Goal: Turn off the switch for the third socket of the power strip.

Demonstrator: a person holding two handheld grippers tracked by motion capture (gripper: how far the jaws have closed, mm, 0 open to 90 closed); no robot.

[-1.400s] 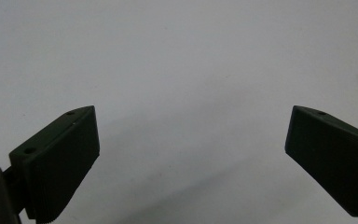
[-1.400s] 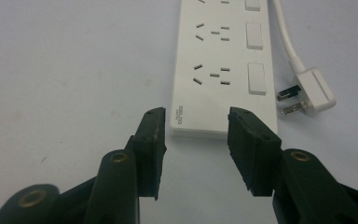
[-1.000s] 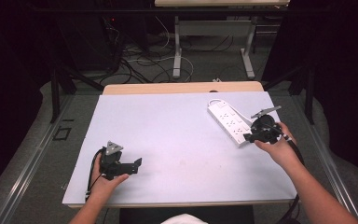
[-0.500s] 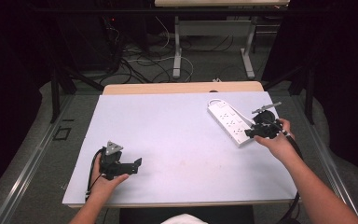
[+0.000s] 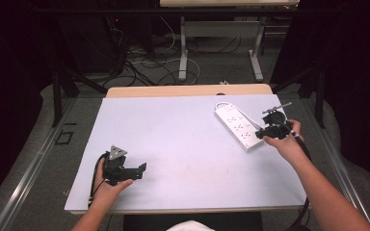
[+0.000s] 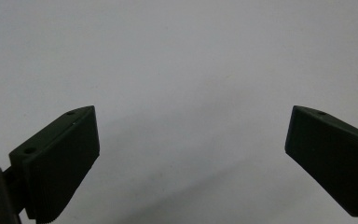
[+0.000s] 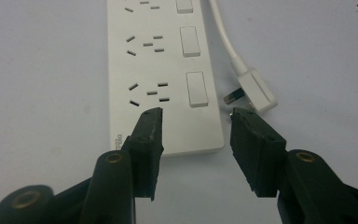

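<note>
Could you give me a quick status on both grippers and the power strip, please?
Left gripper open, idle over bare table. Right gripper open at near end of power strip. Its plug lies alongside.

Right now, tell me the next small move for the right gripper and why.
Probably ease the right gripper forward: its open fingers sit at the near end of the white power strip, one over the strip, one beside the plug, gripping nothing yet.

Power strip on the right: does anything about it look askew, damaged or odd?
The power strip lies diagonally to the table edges, not squared. Its plug rests unplugged beside the near end, cord looped back. No damage visible. The right gripper hovers open at that end.
</note>
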